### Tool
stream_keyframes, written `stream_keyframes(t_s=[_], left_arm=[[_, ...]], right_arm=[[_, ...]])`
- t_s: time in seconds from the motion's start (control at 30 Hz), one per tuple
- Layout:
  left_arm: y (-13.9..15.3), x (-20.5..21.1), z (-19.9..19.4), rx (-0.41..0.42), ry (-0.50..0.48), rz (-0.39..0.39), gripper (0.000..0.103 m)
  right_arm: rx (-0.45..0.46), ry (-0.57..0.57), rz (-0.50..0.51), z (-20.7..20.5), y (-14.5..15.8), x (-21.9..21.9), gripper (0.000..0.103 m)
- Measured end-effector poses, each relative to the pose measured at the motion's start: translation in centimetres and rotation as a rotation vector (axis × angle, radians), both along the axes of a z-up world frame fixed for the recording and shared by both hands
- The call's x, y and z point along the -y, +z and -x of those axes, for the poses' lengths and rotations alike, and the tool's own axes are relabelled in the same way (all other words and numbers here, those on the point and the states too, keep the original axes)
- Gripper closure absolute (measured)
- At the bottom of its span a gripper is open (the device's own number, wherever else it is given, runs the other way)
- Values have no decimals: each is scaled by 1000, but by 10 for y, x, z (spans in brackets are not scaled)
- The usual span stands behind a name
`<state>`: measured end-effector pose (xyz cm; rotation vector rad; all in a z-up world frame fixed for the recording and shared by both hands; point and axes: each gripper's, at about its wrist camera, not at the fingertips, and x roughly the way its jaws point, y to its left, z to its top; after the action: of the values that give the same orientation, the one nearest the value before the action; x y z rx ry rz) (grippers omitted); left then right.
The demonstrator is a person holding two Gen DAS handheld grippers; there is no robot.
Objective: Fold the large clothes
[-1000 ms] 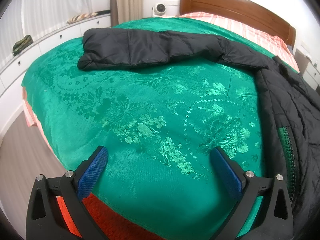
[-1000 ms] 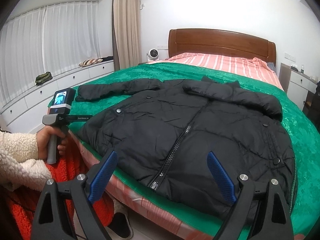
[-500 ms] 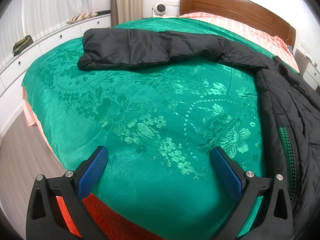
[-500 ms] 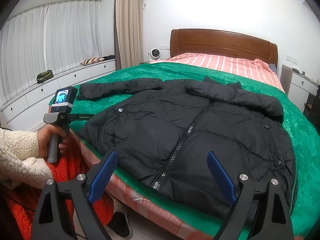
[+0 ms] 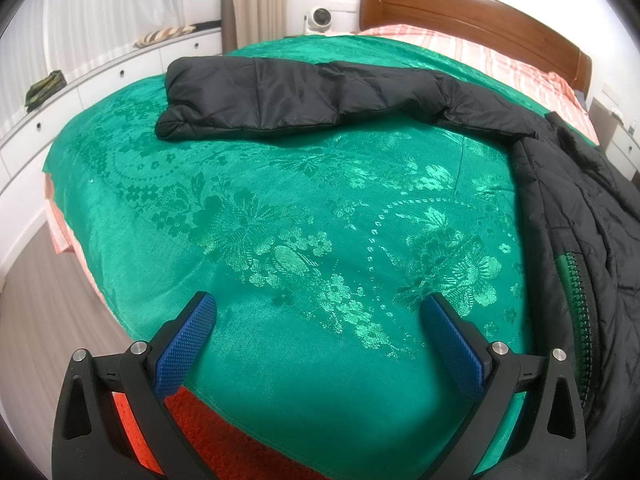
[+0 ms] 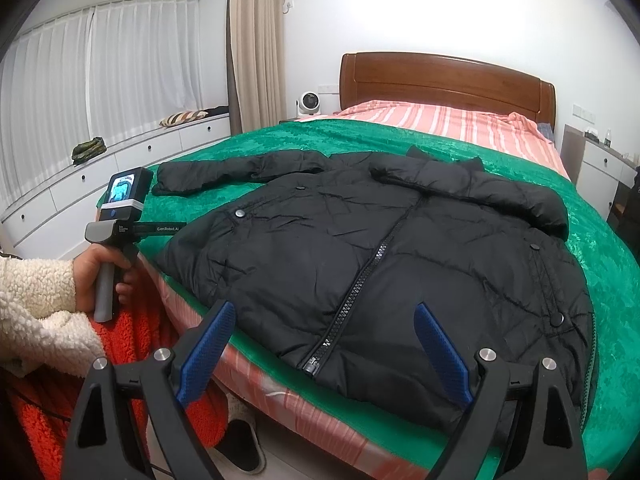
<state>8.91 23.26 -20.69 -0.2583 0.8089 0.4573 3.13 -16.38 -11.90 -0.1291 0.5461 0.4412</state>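
A black puffer jacket (image 6: 360, 240) lies flat, front up and zipped, on the green bedspread (image 6: 600, 264). Its left sleeve (image 5: 304, 96) stretches out to the side; the other sleeve (image 6: 480, 192) is folded across the chest. My right gripper (image 6: 324, 332) is open and empty, held above the jacket's bottom hem near the zipper end. My left gripper (image 5: 316, 320) is open and empty over bare bedspread (image 5: 280, 208), short of the outstretched sleeve, with the jacket's side (image 5: 592, 240) to its right. The left gripper also shows in the right wrist view (image 6: 120, 216), held in a hand.
The bed has a wooden headboard (image 6: 440, 80) and a striped pink sheet (image 6: 440, 120). White drawers (image 6: 80, 188) run along the left wall under curtains. A nightstand (image 6: 596, 168) stands at the right. A small fan (image 6: 308, 104) sits by the headboard. A slipper (image 6: 240, 444) lies on the floor.
The right gripper has shifted slightly, so the view has drifted a little. The left gripper has not moved. Both stay open.
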Motion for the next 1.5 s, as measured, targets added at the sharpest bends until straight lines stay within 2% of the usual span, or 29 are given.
stream_keyframes(t_s=[0.23,0.43,0.5,0.57,0.7,0.83,0.9,0.93,0.97,1.0,1.03,1.07,1.1,1.13,1.17,1.23,1.33,1.4,1.5], left_arm=[[1,-1,-1,-7,0,13,0],[9,-16,-5,-39,-24,91,0],[17,-27,-6,-8,-42,150,0],[28,-46,-7,58,-43,221,0],[42,-107,-22,207,47,407,0],[23,-164,-58,250,162,605,0],[14,-179,-72,276,230,649,1],[14,-184,-76,298,269,643,3],[17,-186,-81,307,305,620,18],[19,-189,-85,297,331,598,60],[19,-193,-92,268,354,586,81],[19,-198,-96,266,354,608,90],[23,-201,-100,262,361,609,94],[34,-200,-105,251,355,573,95],[49,-197,-111,247,330,526,96],[99,-178,-125,266,230,392,97],[185,-122,-147,336,45,214,97],[244,-66,-163,397,-110,107,97],[300,20,-184,467,-307,8,96]], right_arm=[[10,1,-2,1,1,1,13],[13,-13,-17,3,1,7,13],[6,-13,-9,3,0,6,13],[3,-9,1,3,0,4,13],[1,14,26,4,0,-7,13],[-18,37,41,2,-2,-17,13],[-25,45,52,3,-2,-20,13],[-28,48,57,4,-2,-21,13],[-31,50,61,4,-2,-22,13],[-37,51,65,5,-3,-23,13],[-41,51,66,6,-3,-23,13],[-44,49,65,7,-4,-22,13],[-45,46,62,7,-5,-21,13],[-44,43,59,6,-5,-20,13],[-44,40,56,6,-5,-19,13],[-51,37,31,3,-7,-15,13],[-58,42,11,1,-9,-13,13],[-57,46,4,0,-9,-11,13],[-48,42,-9,1,-7,-7,13]])
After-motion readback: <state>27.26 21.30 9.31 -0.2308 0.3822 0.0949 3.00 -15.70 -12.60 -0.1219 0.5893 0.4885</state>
